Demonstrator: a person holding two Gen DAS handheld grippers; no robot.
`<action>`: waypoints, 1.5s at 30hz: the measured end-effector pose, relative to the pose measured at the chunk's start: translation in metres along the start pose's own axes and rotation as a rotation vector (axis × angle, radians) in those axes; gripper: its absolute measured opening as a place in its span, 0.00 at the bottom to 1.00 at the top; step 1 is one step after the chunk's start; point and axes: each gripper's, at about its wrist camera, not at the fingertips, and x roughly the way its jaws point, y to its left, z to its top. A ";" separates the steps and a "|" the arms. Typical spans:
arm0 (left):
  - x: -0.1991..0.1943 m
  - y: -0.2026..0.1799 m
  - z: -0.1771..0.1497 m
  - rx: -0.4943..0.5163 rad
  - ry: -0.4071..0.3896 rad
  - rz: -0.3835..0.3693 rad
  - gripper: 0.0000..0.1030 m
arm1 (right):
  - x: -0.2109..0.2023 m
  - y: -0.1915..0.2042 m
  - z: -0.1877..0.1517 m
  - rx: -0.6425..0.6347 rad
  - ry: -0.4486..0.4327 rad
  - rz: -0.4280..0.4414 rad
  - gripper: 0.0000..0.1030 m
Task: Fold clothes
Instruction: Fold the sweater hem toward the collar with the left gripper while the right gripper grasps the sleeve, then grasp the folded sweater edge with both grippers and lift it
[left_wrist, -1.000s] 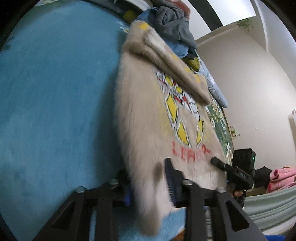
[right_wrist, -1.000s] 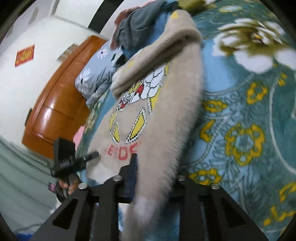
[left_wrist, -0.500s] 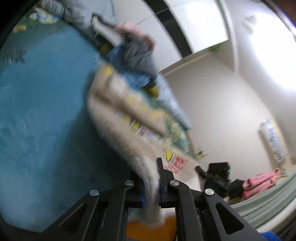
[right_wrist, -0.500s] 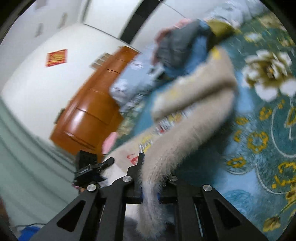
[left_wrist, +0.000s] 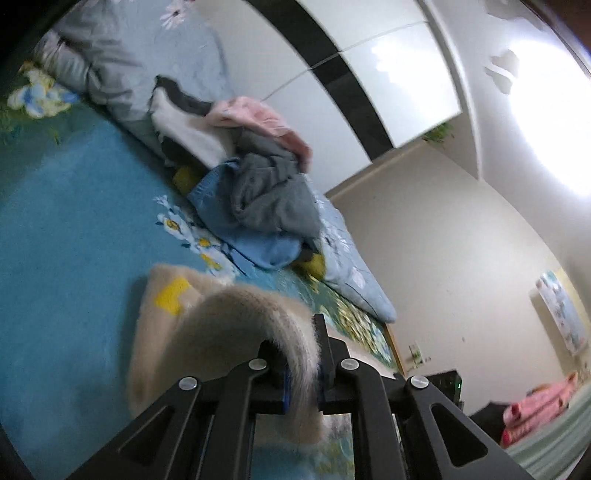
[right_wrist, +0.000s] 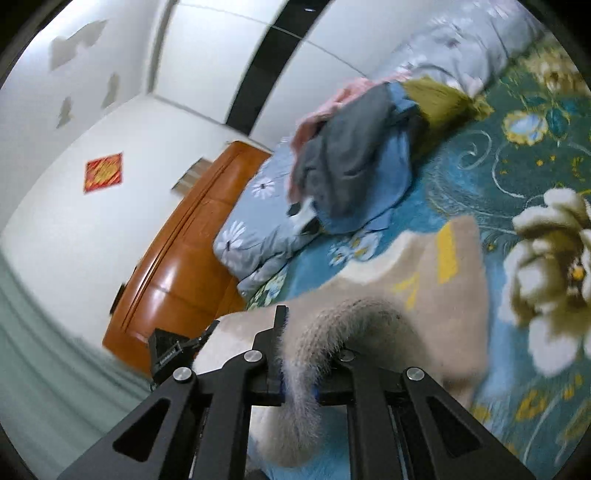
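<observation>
Sweater: a fuzzy beige sweater (left_wrist: 207, 332) with yellow patches lies on the blue floral bed cover, its near edge lifted and arched back over the part that rests flat; in the right wrist view the same sweater (right_wrist: 436, 295) shows a yellow stripe near its far edge.
Left tongs: the left tongs (left_wrist: 303, 373) are pressed together on a fold of the sweater's edge, and the fluffy hem hangs down between the two fingers.
Right tongs: the right tongs (right_wrist: 300, 373) pinch another part of the same raised edge, with the pile of the fabric bulging over the fingers and a tuft drooping below them.
Bed cover: teal-blue bed cover (left_wrist: 66, 229) on the left side, patterned with large cream and yellow flowers (right_wrist: 550, 280) on the right side.
Clothes pile: beyond the sweater, a heap (left_wrist: 258, 195) of grey, blue and pink garments, apart from the sweater.
Quilt: a pale blue quilt with white flowers (right_wrist: 251, 236) lies behind the heap, along the bed's far edge.
Headboard: a glossy orange wooden headboard (right_wrist: 177, 280) stands at the left in the right wrist view.
Wall: a white wall with a red square decoration (right_wrist: 103, 172).
</observation>
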 end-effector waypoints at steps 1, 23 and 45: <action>0.007 0.006 0.002 -0.019 0.001 0.008 0.11 | 0.008 -0.012 0.008 0.039 0.001 0.000 0.11; 0.040 0.068 0.009 -0.227 -0.100 0.026 0.64 | 0.032 -0.077 0.050 0.150 -0.094 -0.016 0.68; 0.059 0.098 -0.022 -0.085 0.111 0.223 0.72 | 0.042 -0.098 0.005 0.072 0.041 -0.247 0.71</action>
